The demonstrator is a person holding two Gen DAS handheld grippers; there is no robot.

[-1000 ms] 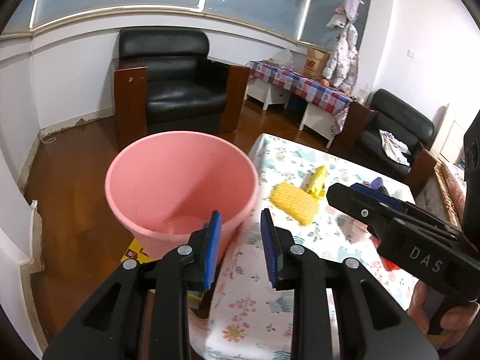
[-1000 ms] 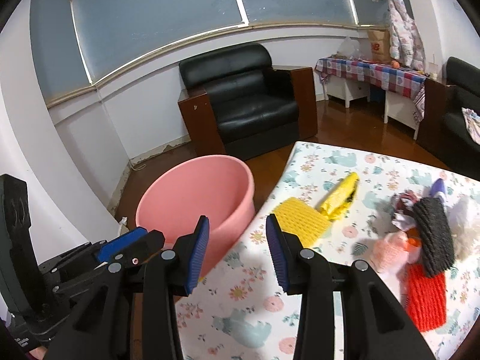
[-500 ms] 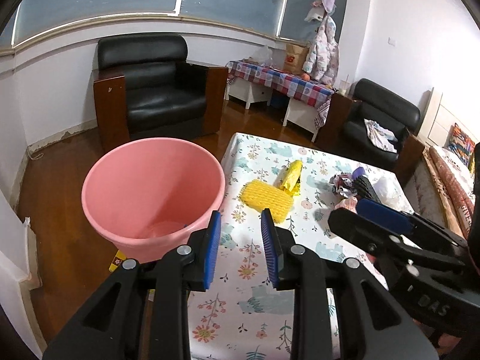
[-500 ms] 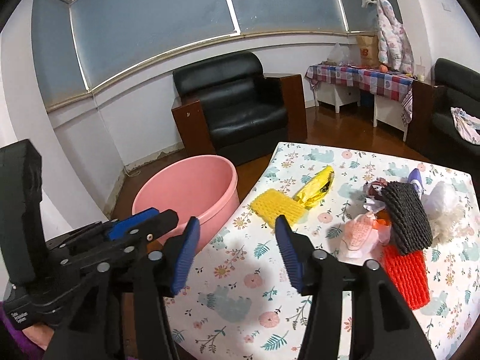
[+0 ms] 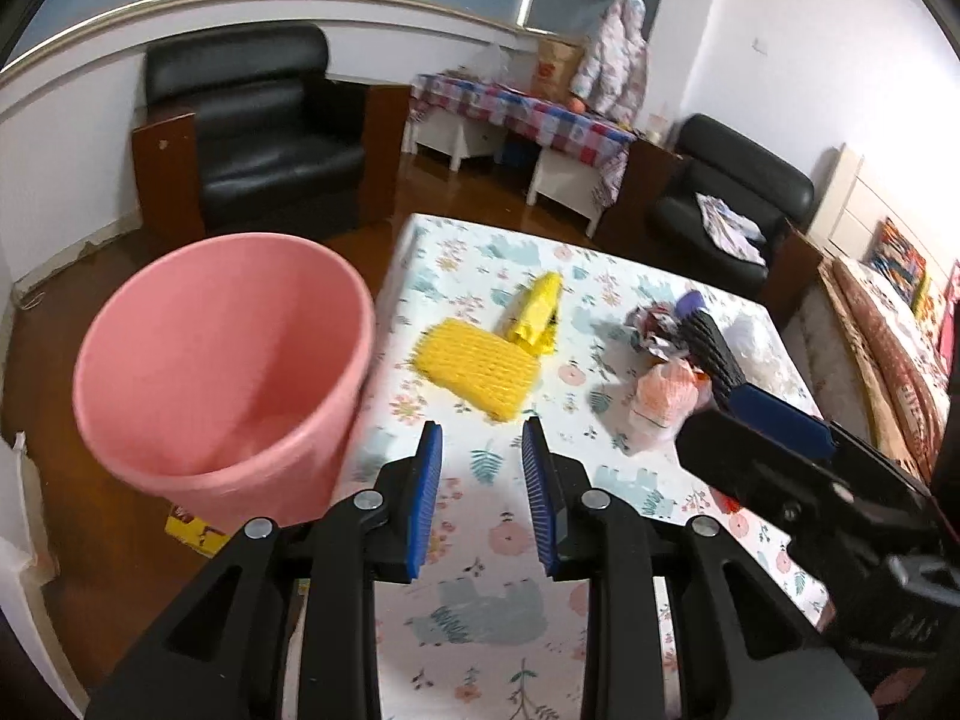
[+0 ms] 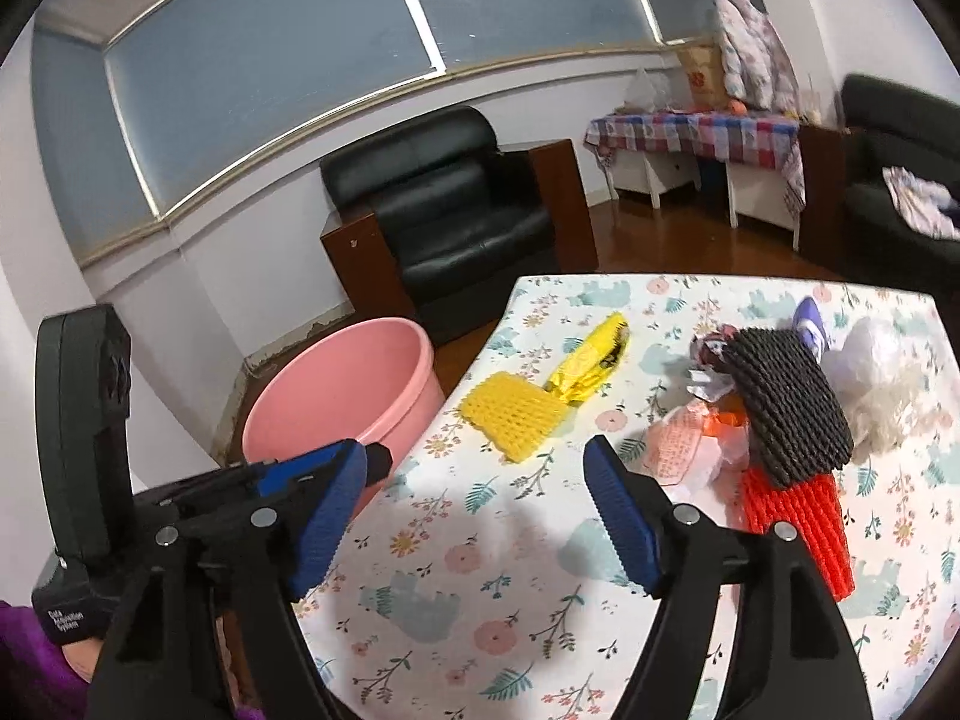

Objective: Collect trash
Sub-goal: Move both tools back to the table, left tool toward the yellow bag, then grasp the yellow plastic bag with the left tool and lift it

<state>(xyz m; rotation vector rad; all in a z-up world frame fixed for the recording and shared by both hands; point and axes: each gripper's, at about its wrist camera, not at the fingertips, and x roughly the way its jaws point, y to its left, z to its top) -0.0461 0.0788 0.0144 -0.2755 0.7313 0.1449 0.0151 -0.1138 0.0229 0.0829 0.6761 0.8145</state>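
Note:
A pink bucket (image 5: 222, 360) stands on the floor at the table's left edge; it also shows in the right wrist view (image 6: 342, 396). On the floral tablecloth lie a yellow foam net (image 5: 477, 363) (image 6: 513, 414), a yellow wrapper (image 5: 537, 306) (image 6: 591, 360), a black foam net (image 6: 786, 402), a red foam net (image 6: 798, 516), a pink bag (image 6: 684, 444) and crumpled wrappers (image 5: 654, 330). My left gripper (image 5: 483, 504) is open and empty, above the table short of the yellow net. My right gripper (image 6: 480, 522) is wide open and empty, above the table.
A black armchair (image 5: 258, 132) stands behind the bucket. A checked side table (image 5: 522, 114) and a second black chair (image 5: 726, 192) stand at the back. A yellow box (image 5: 192, 531) lies on the floor under the bucket. White plastic (image 6: 882, 360) lies at the table's right.
Both grippers moved right and over the table, away from the bucket. The right gripper's jaws opened much wider. The left gripper opened slightly wider.

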